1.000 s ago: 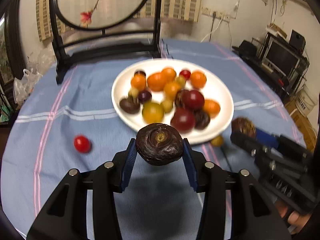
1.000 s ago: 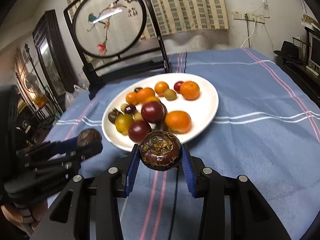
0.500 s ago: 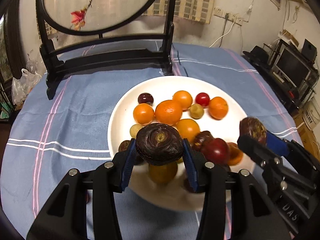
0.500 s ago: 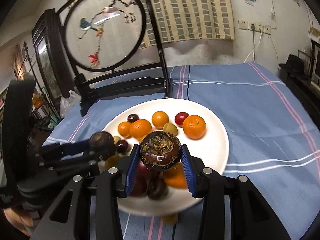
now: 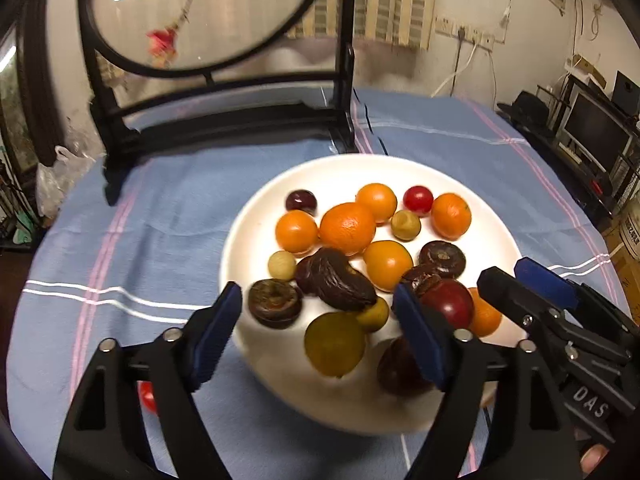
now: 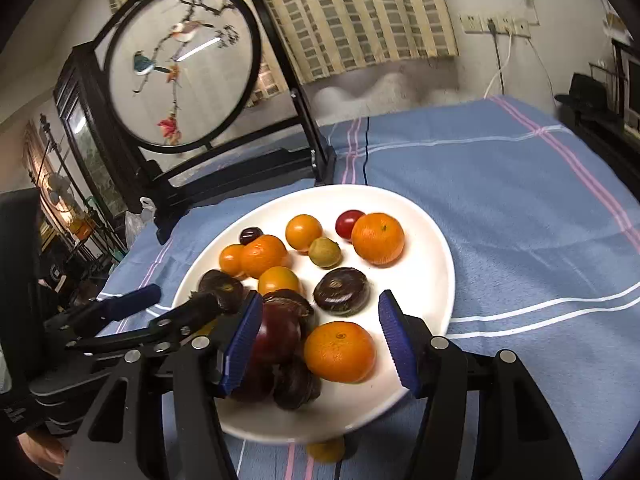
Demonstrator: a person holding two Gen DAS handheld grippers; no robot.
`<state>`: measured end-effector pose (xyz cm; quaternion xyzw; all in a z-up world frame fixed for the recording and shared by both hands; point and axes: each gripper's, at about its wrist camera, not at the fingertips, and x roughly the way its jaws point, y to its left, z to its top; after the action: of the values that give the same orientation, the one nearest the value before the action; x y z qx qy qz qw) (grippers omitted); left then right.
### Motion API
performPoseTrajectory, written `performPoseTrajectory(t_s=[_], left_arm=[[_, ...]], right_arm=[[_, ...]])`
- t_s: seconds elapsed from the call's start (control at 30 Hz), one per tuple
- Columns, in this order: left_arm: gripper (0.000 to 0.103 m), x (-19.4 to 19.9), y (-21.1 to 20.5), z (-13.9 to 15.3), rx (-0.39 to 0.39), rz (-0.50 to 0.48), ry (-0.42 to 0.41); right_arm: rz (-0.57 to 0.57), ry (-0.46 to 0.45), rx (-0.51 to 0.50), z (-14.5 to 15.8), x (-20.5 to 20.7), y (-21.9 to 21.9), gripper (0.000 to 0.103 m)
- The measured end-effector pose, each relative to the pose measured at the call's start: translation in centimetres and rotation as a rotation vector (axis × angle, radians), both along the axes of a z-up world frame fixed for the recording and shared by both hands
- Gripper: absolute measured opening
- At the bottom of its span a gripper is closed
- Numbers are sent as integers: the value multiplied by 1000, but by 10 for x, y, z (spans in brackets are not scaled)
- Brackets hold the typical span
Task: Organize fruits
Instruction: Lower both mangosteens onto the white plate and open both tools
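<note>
Over the near edge of the white plate (image 5: 248,232) both grippers hung with jaws opening. Left gripper (image 5: 320,328) gripped nothing; a dark wrinkled fruit (image 5: 340,280) lay loose among the oranges (image 5: 347,227) between its fingers. Right gripper (image 6: 320,332) was likewise released, a dark round fruit (image 6: 341,291) resting mid-plate. One red tomato (image 5: 147,396) remained on the blue tablecloth (image 5: 160,208).

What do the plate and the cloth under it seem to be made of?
The plate looks like white glazed ceramic, perhaps porcelain: its surface is smooth, with a soft sheen and a rounded rim. It could also be melamine. The cloth looks like woven cotton, matte and slightly fuzzy: it is blue with white and pink stripes and lies in soft creases.
</note>
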<state>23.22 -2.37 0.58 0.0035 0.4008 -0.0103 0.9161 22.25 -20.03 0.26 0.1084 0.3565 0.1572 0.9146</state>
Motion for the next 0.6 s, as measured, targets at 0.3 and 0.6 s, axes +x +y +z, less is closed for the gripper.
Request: performPoseTrajectory(t_s=[0.3,0.6], left_arm=[[87,-58,20,9,-11,11,-29],[87,-95,36,-14,-9,60,1]], right_arm=[[18,-6,-38,2,-43,0,66],[-13,20,-46,-12,-78,-10,66]])
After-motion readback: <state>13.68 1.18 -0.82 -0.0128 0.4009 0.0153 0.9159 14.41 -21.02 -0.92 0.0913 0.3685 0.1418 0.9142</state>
